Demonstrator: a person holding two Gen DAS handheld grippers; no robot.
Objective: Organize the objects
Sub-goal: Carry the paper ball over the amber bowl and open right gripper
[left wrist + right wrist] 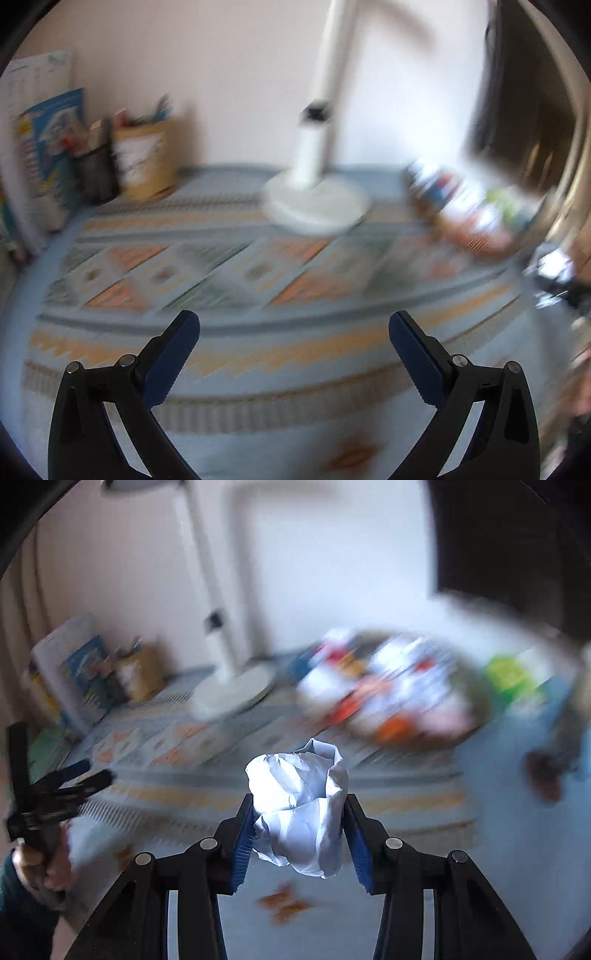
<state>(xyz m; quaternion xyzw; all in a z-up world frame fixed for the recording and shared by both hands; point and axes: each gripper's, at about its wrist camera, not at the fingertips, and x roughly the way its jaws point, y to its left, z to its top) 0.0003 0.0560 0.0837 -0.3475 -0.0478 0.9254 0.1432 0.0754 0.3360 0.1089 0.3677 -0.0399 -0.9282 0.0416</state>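
Note:
My right gripper (299,812) is shut on a crumpled white paper ball (301,808) and holds it above the patterned tablecloth (166,746). My left gripper (293,332) is open and empty, raised above the same cloth (236,280). The left gripper also shows in the right wrist view (85,773) at the far left, held by a hand. Both views are motion-blurred.
A white desk lamp (317,199) stands at the back middle. A brown pen holder (144,162), a black mesh cup (96,173) and books (48,147) stand at back left. A basket of colourful packets (391,690) and a green item (509,679) lie right.

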